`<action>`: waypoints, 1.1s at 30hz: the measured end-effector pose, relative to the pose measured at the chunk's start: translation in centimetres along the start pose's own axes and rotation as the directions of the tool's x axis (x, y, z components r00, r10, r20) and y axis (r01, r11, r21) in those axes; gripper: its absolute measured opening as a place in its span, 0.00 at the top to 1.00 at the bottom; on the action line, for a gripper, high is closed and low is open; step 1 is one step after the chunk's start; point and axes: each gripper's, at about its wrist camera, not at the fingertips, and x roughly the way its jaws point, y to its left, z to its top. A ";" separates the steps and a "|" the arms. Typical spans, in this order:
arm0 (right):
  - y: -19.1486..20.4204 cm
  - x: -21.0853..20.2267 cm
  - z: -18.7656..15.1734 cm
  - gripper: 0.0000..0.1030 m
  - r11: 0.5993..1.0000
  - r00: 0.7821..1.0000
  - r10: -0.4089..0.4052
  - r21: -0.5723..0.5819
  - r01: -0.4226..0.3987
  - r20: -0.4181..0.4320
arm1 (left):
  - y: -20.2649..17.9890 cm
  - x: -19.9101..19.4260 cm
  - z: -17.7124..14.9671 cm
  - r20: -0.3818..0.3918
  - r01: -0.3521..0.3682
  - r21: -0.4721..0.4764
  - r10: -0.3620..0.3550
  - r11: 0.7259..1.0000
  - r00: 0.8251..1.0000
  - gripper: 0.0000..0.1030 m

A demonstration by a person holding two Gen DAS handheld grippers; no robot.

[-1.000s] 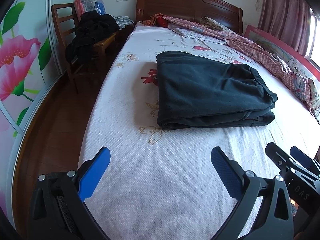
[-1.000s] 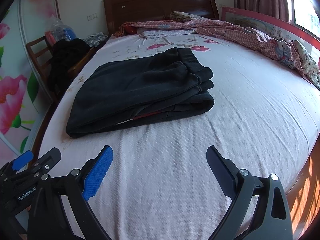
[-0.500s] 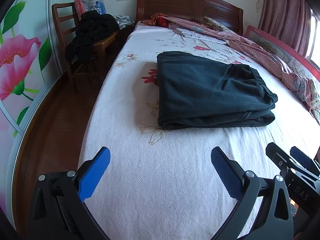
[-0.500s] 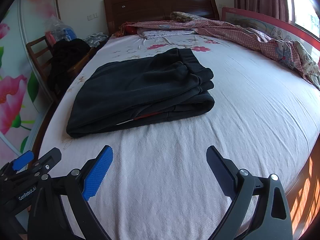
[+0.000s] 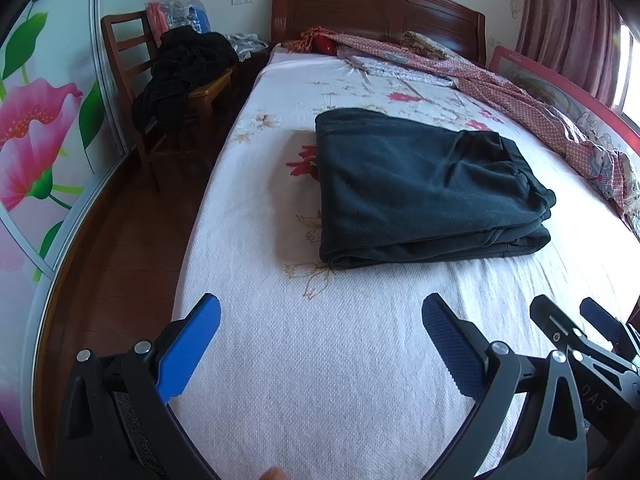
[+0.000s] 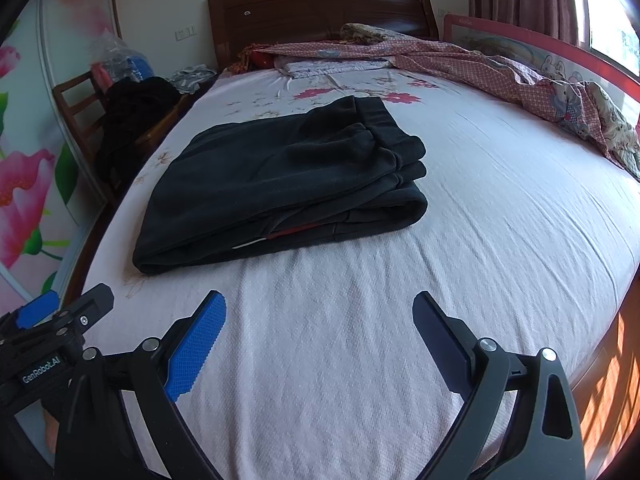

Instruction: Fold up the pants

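Observation:
Dark pants (image 5: 420,184) lie folded in a flat stack on the white flowered bed sheet (image 5: 320,360); in the right wrist view the pants (image 6: 280,176) sit left of centre, with a red and white label showing at the front edge. My left gripper (image 5: 320,320) is open and empty, hovering over the sheet near the foot of the bed, well short of the pants. My right gripper (image 6: 320,320) is open and empty beside it, also short of the pants. Each gripper shows at the edge of the other's view.
A wooden headboard (image 5: 376,12) stands at the far end. A pink patterned quilt (image 5: 520,92) lies bunched along the right side by a red rail. A wooden chair (image 5: 172,76) piled with dark clothes stands left of the bed by a flowered wardrobe door.

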 end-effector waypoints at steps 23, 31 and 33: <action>-0.1 0.1 -0.4 0.09 1.000 0.999 0.001 -0.009 -0.001 -0.032 | -0.2 -3.0 -0.1 0.042 -0.050 0.021 0.050 0.999 0.998 0.02; -0.5 0.4 -0.4 0.09 1.000 0.999 -0.010 0.001 0.011 -0.043 | 0.5 -1.0 0.1 -0.061 -0.017 0.007 0.017 1.000 0.998 0.02; -1.0 0.6 -0.5 0.09 1.000 0.999 -0.018 0.022 0.019 -0.050 | 1.2 -0.4 -0.1 -0.083 0.004 -0.034 -0.007 0.999 0.997 0.02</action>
